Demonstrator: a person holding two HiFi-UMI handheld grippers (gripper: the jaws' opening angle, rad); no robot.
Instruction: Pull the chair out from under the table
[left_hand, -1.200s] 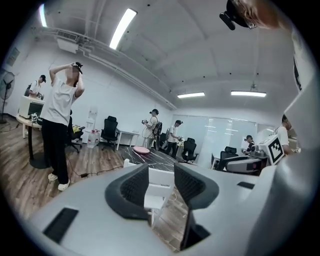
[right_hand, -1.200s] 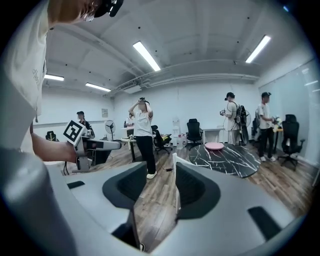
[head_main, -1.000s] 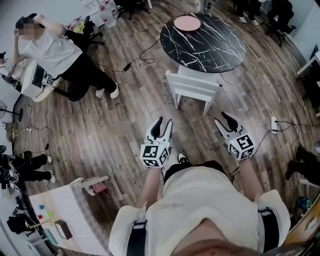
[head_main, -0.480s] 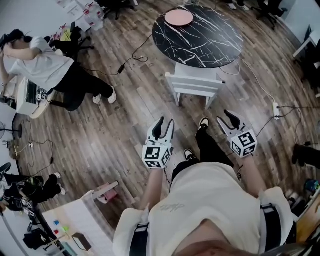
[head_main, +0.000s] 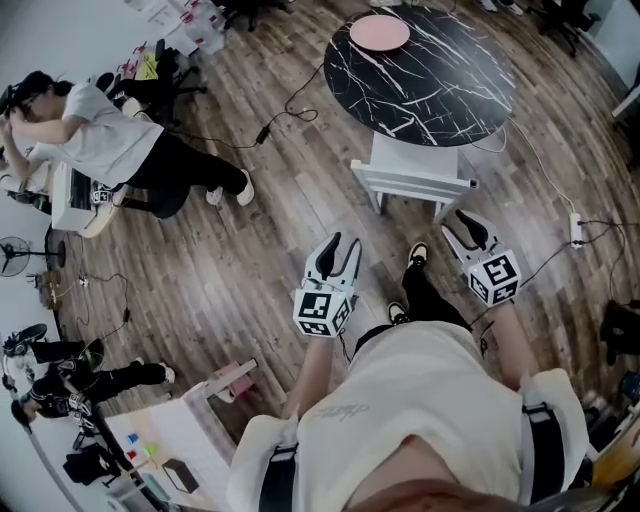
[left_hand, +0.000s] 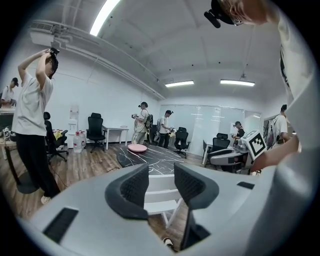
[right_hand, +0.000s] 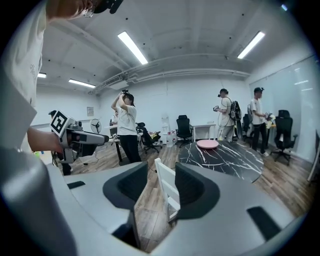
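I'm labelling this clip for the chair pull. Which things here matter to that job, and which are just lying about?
Job in hand: white chair, partly under the black marble table; left gripper and right gripper, both open and empty.

Lying about: pink plate on the table; power strip on the floor; person nearby.

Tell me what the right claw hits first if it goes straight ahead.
Probably the backrest of the white slatted wooden chair, framed between the open jaws of the right claw; nothing else shows in between, though depth is unclear.
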